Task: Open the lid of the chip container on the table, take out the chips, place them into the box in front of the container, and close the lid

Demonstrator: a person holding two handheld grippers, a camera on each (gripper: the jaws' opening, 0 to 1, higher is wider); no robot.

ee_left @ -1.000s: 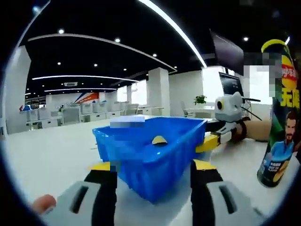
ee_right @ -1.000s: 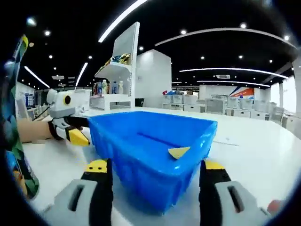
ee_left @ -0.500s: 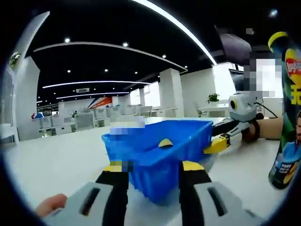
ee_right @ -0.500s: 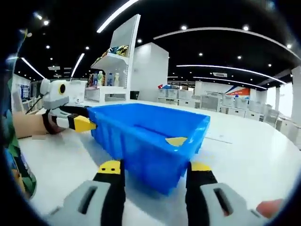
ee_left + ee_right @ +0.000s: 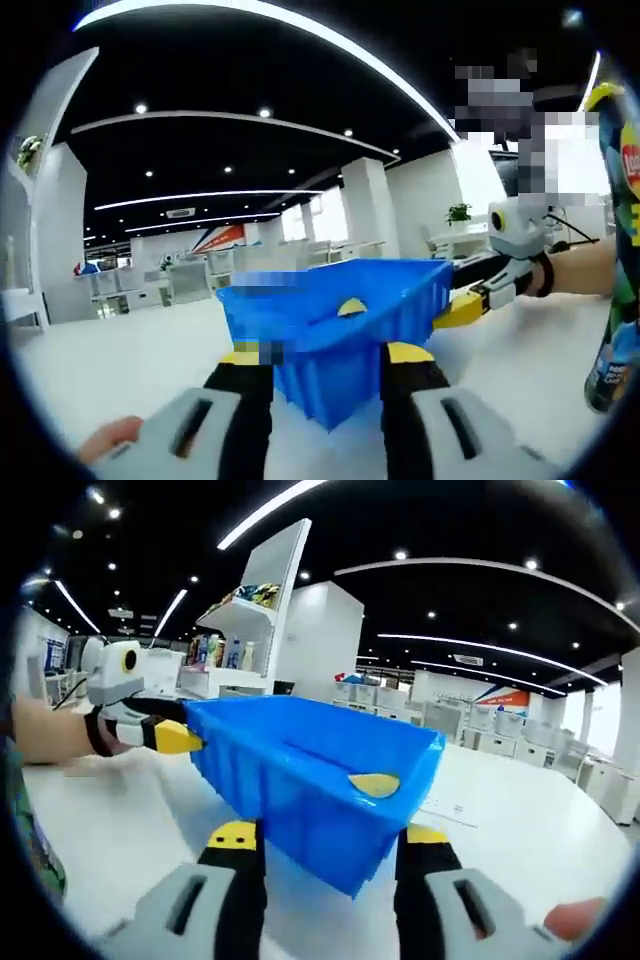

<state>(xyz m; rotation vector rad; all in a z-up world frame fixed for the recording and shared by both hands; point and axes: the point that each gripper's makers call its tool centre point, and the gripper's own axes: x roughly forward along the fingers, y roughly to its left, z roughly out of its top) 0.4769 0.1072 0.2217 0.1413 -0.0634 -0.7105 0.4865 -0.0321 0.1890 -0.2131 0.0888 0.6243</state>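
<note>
White desk [image 5: 120, 360] carries the work; its surface is plain and glossy, running back toward an open-plan office with rows of white desks, white columns, a dark ceiling with strip lights and round spotlights. A tall white shelf unit [image 5: 262, 620] stocked with bottles and packets stands behind the desk in the right gripper view. A potted plant [image 5: 458, 213] sits far back in the left gripper view.

Blue box [image 5: 335, 325] is held at opposite corners by both grippers and appears tilted, one corner pointing down toward the desk; whether that corner touches the surface cannot be told. One yellow chip [image 5: 350, 307] lies inside the box against a wall; it shows again in the right gripper view [image 5: 375, 784], near the corner held there.

Left gripper [image 5: 322, 352]: jaws narrow, closed on a corner of the box, the blue wall sitting between the yellow-tipped fingers [image 5: 245, 356]. Right gripper [image 5: 322, 832]: jaws likewise narrow, clamped on the box [image 5: 310, 780] at its near corner, wall between the fingers [image 5: 232, 835]. Each gripper also appears in the other's view, gripping the far corner: the right one [image 5: 480, 298], the left one [image 5: 160, 735], each with a hand behind it.

Chip can [image 5: 620, 250], green with yellow markings, stands upright on the desk beside the box, apart from both grippers. Its top is out of frame, so the lid cannot be judged.
</note>
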